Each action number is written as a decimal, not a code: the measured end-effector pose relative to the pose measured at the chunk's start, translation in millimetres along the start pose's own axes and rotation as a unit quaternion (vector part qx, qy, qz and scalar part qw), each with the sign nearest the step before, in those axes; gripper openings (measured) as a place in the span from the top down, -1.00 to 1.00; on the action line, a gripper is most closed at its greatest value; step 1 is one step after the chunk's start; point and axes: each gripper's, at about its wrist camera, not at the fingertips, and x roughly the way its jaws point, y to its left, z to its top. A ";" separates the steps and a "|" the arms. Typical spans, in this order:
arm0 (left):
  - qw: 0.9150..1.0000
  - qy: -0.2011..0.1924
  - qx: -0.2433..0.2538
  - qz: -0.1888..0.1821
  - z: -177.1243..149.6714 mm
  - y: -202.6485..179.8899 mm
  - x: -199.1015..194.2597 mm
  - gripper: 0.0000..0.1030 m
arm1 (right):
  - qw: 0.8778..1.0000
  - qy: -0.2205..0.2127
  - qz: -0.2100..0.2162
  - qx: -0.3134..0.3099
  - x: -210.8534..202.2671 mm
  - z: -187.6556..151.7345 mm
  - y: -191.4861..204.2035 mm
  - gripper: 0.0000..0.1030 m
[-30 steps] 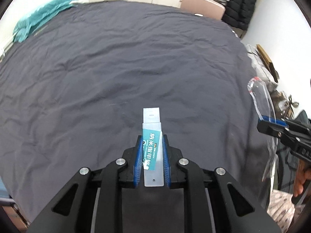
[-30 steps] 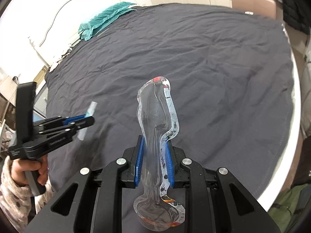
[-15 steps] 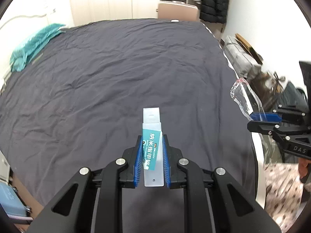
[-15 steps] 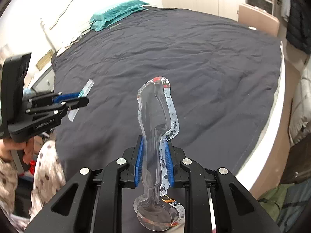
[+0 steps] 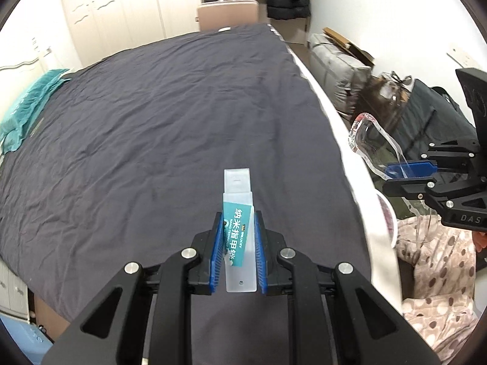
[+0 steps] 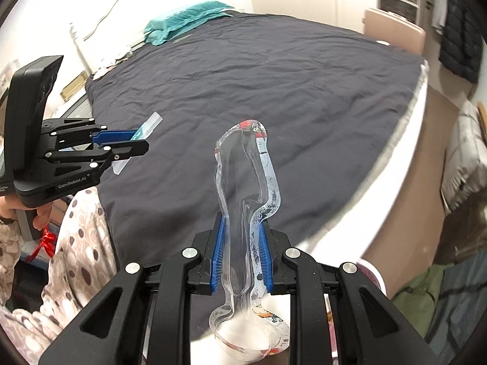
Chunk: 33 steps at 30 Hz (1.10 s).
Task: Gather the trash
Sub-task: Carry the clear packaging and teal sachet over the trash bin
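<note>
My left gripper [image 5: 238, 237] is shut on a flat clear sleeve with a teal printed label [image 5: 238, 222], held upright above the near edge of the dark bedspread [image 5: 170, 115]. My right gripper [image 6: 242, 249] is shut on a clear moulded blister pack [image 6: 243, 179] with red and blue print at its rim. Each gripper shows in the other's view: the right gripper [image 5: 404, 179] with the blister pack [image 5: 369, 140] off the bed's right side, the left gripper [image 6: 121, 144] with the sleeve [image 6: 146, 129] at the left.
A teal towel [image 5: 27, 103] lies at the bed's far corner. Bags and a grey suitcase [image 5: 338, 67] crowd the floor right of the bed. A person's spotted sleeve [image 6: 79, 243] is at the lower left. Wardrobes and a beige chair [image 5: 226, 16] stand beyond the bed.
Both grippers have pulled back from the bed and lifted, each keeping its grip. The bed's right edge and the floor clutter have come into view. The left gripper has rolled.
</note>
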 end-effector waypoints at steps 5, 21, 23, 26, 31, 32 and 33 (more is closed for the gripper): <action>0.999 0.000 0.028 -0.018 10.2 -36.5 8.6 0.64 | 0.999 -0.009 -0.016 0.033 -17.9 -23.3 -29.3 0.62; 0.990 0.024 0.118 -0.076 43.9 -151.9 47.7 0.64 | 0.988 -0.008 -0.058 0.143 -57.1 -103.0 -131.6 0.62; 0.988 0.026 0.129 -0.083 48.3 -165.7 53.7 0.64 | 0.987 -0.006 -0.058 0.151 -57.4 -109.9 -139.9 0.62; 0.984 0.029 0.146 -0.097 55.0 -187.7 64.4 0.64 | 0.984 -0.004 -0.056 0.167 -56.7 -120.4 -152.4 0.62; 0.975 0.041 0.182 -0.120 63.1 -226.6 86.6 0.64 | 0.980 0.006 -0.048 0.193 -49.6 -143.6 -182.7 0.62; 0.974 0.044 0.186 -0.123 64.3 -231.6 90.5 0.64 | 0.979 0.008 -0.047 0.196 -47.8 -145.3 -185.6 0.62; 0.972 0.048 0.190 -0.126 65.3 -235.8 95.0 0.64 | 0.978 0.011 -0.045 0.201 -44.4 -149.9 -191.9 0.62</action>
